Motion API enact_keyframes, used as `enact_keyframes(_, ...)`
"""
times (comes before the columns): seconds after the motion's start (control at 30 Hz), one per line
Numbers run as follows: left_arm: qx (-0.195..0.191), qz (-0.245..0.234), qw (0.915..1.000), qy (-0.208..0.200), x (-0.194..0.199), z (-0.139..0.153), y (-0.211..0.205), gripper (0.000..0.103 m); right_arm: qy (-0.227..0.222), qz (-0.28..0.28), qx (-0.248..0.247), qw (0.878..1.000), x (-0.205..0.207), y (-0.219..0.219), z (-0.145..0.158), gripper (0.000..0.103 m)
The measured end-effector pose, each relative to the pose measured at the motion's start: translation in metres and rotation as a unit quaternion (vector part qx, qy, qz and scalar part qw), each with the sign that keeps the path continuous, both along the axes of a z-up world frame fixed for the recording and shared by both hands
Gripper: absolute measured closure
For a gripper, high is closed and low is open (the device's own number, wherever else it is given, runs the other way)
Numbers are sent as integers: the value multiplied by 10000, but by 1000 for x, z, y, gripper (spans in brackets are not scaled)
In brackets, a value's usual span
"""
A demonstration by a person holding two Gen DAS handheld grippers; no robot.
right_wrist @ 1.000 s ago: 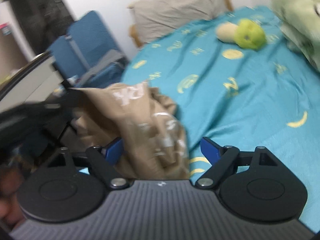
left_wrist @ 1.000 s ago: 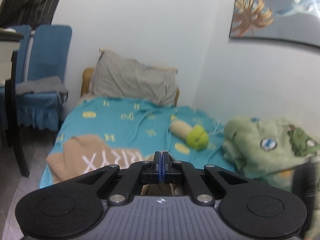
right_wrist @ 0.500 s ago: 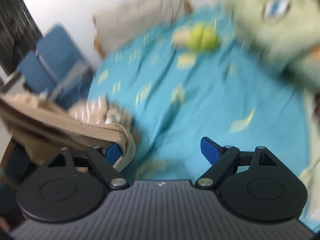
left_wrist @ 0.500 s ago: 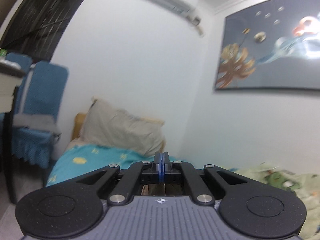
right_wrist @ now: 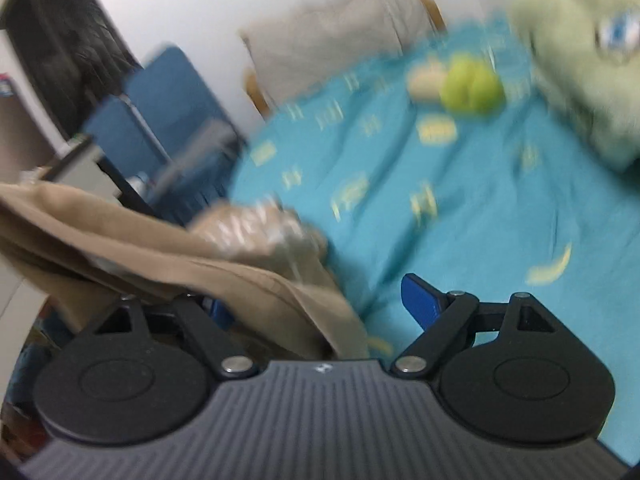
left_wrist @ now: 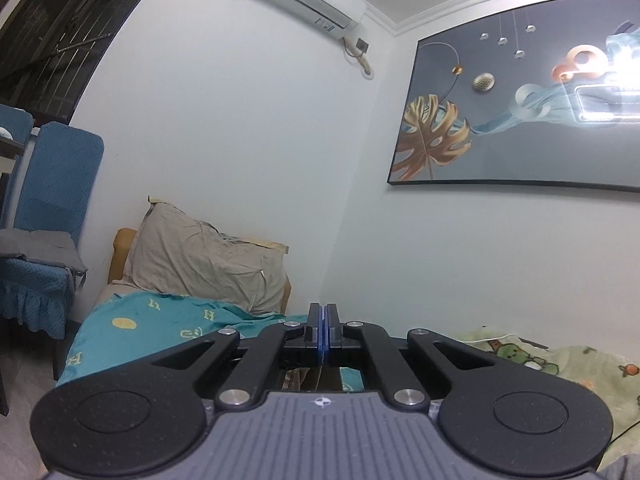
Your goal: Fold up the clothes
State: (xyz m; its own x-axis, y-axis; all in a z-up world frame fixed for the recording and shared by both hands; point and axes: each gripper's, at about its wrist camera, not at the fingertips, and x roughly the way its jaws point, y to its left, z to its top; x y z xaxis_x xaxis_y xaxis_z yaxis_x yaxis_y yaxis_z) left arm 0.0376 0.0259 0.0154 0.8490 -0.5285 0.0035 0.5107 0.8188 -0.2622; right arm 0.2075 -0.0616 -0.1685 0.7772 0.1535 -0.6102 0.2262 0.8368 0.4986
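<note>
My left gripper (left_wrist: pixel 323 334) is shut on the tan garment; only a strip of the cloth (left_wrist: pixel 310 380) shows under its closed blue pads, lifted above the bed. In the right wrist view the tan garment (right_wrist: pixel 168 256) with white lettering stretches from the left edge across my right gripper (right_wrist: pixel 320 304), over its left finger. The right gripper's jaws stand wide apart, with the right pad (right_wrist: pixel 418 300) bare. The garment hangs above the teal bed sheet (right_wrist: pixel 460 200). This view is blurred by motion.
A grey pillow (left_wrist: pixel 204 256) leans at the head of the bed. Blue chairs (left_wrist: pixel 48 208) stand left of the bed. A green toy (right_wrist: pixel 472 86) lies on the sheet and a pale green blanket (right_wrist: pixel 580 60) is heaped at the right. A picture (left_wrist: pixel 520 112) hangs on the wall.
My left gripper has risen and tilted up, lifting the garment off the bed, so the wall fills its view. The garment now stretches across my right gripper, which has swung around.
</note>
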Motion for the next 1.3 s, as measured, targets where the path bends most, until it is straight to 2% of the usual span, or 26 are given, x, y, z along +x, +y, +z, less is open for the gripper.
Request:
enact_keyframes(0.1, -40, 183, 9998, 3, 2, 0, 5, 102, 729, -405, 255, 9962, 3, -10, -27, 18)
enact_keyframes(0.2, -299, 403, 9987, -121, 4, 5, 17, 103, 995, -762, 169, 9920, -7, -22, -33, 18)
enact_keyframes(0.3, -582, 477, 9970, -185, 3, 13, 33, 103, 686, -1244, -40, 9898, -21, -30, -19, 18)
enact_keyframes(0.37, -499, 453, 9977, -110, 4, 14, 36, 103, 364, -1223, -229, 9916, -26, -31, -4, 18)
enact_keyframes(0.43, -172, 196, 9996, 127, 12, 12, 30, 103, 221, -1083, -450, 9929, -27, -27, 6, 18)
enact_keyframes(0.5, 425, 2, 9983, 410, 19, 2, 14, 103, 240, -991, -368, 9941, -30, -26, 3, 18)
enact_keyframes(0.53, 797, -180, 9948, 600, 23, -5, 4, 101, 341, -972, -228, 9944, -30, -29, -2, 18)
enact_keyframes(0.6, 1474, -568, 9826, 972, 28, -24, -18, 100, 497, -1032, 25, 9934, -30, -37, -7, 18)
enact_keyframes(0.67, 2161, -1009, 9626, 1284, 25, -47, -42, 97, 492, -1134, 114, 9923, -34, -44, -6, 18)
enact_keyframes(0.73, 2977, -1392, 9347, 1355, 14, -74, -67, 90, 412, -1206, 184, 9917, -38, -49, -3, 18)
enact_keyframes(0.8, 3742, -1701, 9026, 1280, -1, -102, -90, 83, 332, -1277, 254, 9909, -43, -54, 1, 18)
enact_keyframes(0.83, 4087, -1826, 8861, 1206, -8, -117, -96, 73, 292, -1313, 289, 9905, -45, -57, 2, 18)
enact_keyframes(0.87, 4384, -1892, 8713, 1134, -13, -129, -103, 65, 252, -1348, 324, 9900, -48, -59, 4, 18)
enact_keyframes(0.97, 5166, -2010, 8260, 1026, -25, -166, -120, 57, 165, -1437, 437, 9885, -53, -66, 8, 18)
enact_keyframes(1.03, 5571, -1927, 8007, 1067, -27, -187, -125, 56, 209, -1431, 523, 9881, -53, -69, 5, 18)
enact_keyframes(1.07, 5670, -1840, 7959, 1062, -25, -194, -126, 54, 224, -1415, 544, 9882, -52, -68, 4, 18)
enact_keyframes(1.13, 5632, -1687, 8029, 980, -21, -195, -122, 51, 254, -1383, 586, 9883, -50, -68, 1, 18)
enact_keyframes(1.17, 5626, -1532, 8055, 1058, -17, -193, -119, 54, 270, -1367, 607, 9884, -50, -68, -1, 18)
enact_keyframes(1.2, 5617, -1377, 8079, 1136, -12, -192, -117, 59, 285, -1351, 628, 9884, -49, -67, -2, 18)
enact_keyframes(1.27, 5487, -1109, 8168, 1395, 1, -187, -110, 83, 315, -1319, 670, 9885, -47, -67, -5, 18)
enact_keyframes(1.3, 5373, -1041, 8244, 1444, 5, -182, -107, 90, 331, -1303, 691, 9885, -47, -67, -6, 18)
